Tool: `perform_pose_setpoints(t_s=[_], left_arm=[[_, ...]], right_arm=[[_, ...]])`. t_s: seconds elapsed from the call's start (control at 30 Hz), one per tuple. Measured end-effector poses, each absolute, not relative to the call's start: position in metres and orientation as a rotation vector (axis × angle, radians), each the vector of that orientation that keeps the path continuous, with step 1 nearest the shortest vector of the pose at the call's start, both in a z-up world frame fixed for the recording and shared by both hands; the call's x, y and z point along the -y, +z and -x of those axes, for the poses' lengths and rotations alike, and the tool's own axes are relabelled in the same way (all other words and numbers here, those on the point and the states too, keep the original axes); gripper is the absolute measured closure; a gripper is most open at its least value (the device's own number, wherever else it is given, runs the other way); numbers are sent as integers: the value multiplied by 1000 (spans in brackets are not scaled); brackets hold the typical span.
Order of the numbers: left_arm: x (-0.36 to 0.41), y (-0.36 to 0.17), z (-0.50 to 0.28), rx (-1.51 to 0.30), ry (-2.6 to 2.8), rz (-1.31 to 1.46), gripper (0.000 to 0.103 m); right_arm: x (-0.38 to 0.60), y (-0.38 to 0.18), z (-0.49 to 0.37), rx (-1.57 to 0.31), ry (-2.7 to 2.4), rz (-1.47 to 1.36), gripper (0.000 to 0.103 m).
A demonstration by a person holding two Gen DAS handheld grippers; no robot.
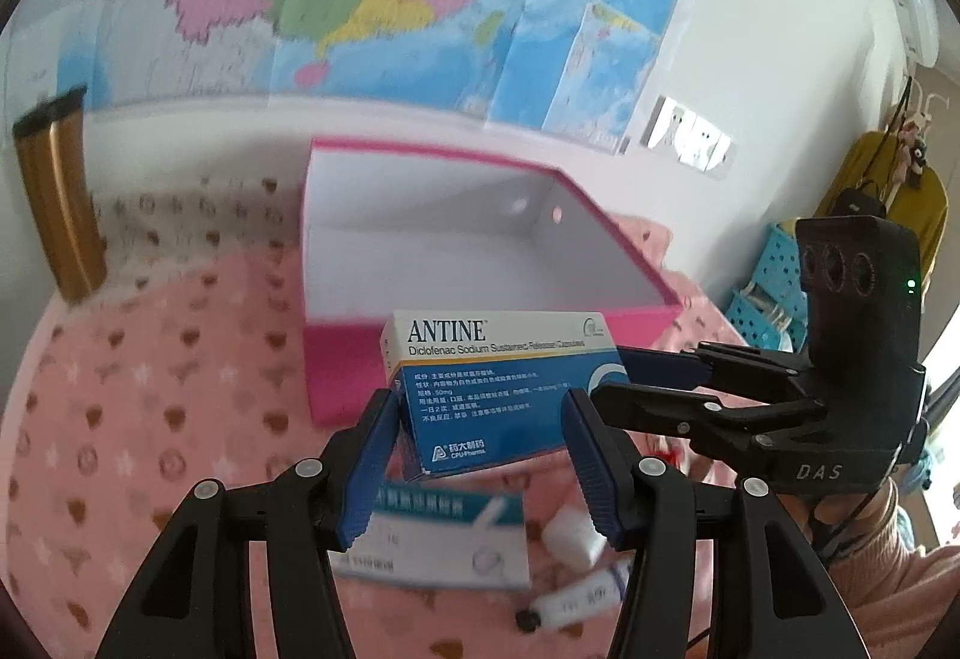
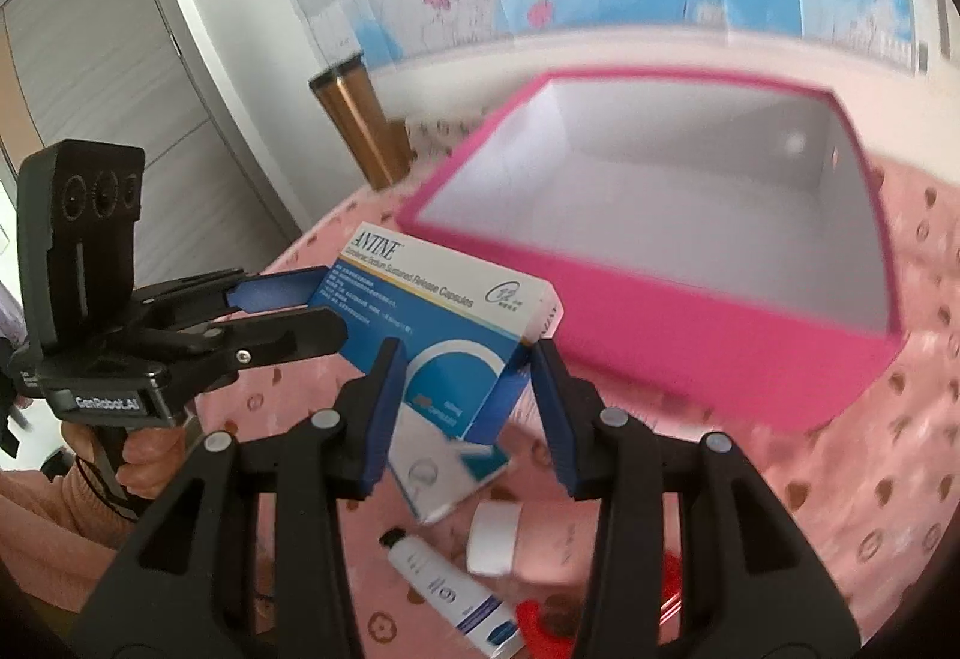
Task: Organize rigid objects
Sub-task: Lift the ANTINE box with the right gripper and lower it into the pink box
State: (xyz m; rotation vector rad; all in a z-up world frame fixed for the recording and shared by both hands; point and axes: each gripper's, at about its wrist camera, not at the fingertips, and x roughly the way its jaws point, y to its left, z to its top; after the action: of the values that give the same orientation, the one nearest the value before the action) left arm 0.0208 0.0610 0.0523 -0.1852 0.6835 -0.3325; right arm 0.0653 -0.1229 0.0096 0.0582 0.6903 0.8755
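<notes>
A blue and white ANTINE medicine box (image 1: pixel 504 389) is held in the air in front of an open pink box (image 1: pixel 480 263) with a white inside. Both my left gripper (image 1: pixel 480 410) and my right gripper (image 2: pixel 462 365) close on it, one at each end; it also shows in the right wrist view (image 2: pixel 444 311). The right gripper shows in the left wrist view (image 1: pixel 636 377), pinching the box's right end. The left gripper shows in the right wrist view (image 2: pixel 312 299), at the box's left end. The pink box (image 2: pixel 690 299) holds nothing that I can see.
On the pink patterned cloth (image 1: pixel 150 407) below lie a second white and teal medicine box (image 1: pixel 444 533), a white tube (image 2: pixel 450 587) and a small white roll (image 2: pixel 495 539). A gold bottle (image 1: pixel 57 203) stands at the back left. A map covers the wall.
</notes>
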Motion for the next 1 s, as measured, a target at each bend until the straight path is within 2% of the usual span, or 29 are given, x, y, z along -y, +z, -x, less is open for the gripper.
perform_pose_setpoints(t_s=[0.2,0.4,0.8,1.0], left_arm=[[-65,75,-51,-646,-312,185,47],[-66,80,-83,-651,-279,185,46],[-66,39,-125,-812,-206,190,46],[-63,34,-133,-833,-159,158,46]], right_arm=[[122,36,-87,-625,858,-46,57],[116,41,-120,-642,847,-56,57],[105,9,-170,-789,860,-81,57],[97,-11,-187,-879,869,-104,57]])
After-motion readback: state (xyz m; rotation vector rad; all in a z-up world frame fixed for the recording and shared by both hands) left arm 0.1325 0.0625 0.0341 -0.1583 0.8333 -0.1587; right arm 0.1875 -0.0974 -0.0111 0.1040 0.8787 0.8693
